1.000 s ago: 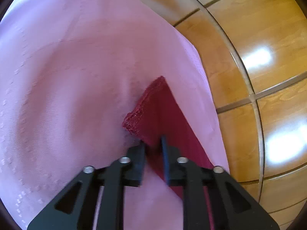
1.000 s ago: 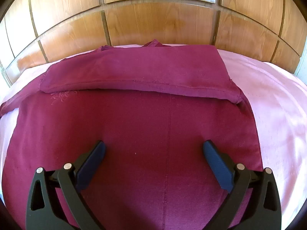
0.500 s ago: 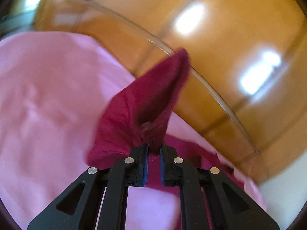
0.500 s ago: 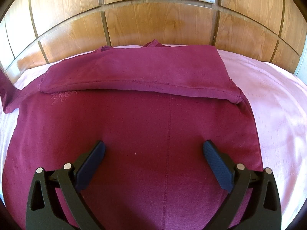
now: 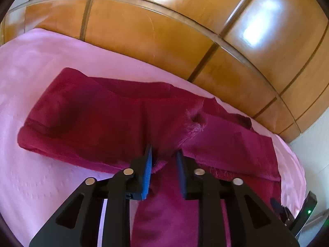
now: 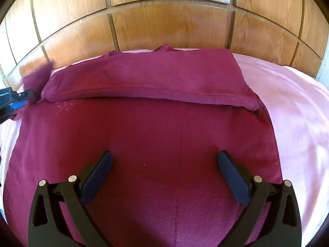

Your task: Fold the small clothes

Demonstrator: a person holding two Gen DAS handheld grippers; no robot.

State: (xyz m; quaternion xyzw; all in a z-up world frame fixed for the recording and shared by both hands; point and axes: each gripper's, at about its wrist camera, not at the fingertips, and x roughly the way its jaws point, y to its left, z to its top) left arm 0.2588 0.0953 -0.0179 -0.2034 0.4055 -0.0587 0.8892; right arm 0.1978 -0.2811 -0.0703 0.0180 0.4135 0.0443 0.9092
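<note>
A maroon garment point(image 6: 164, 144) lies spread on a pink bedsheet point(image 6: 298, 113), its far part folded toward the near side. The left gripper point(image 5: 163, 164), jaws opening, has cloth between them. The right gripper point(image 6: 164, 177) hovers wide over it, holding nothing. A wooden headboard point(image 6: 164, 20) stands behind.

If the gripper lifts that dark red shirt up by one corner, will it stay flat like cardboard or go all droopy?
Probably droopy. The dark red shirt already lies doubled over itself with soft, rounded folds, so it looks thin and limp. The bunched bit between the opening jaws of the left gripper crumples rather than stands stiff. It also seems light, and might slide on the smooth pink sheet.
</note>
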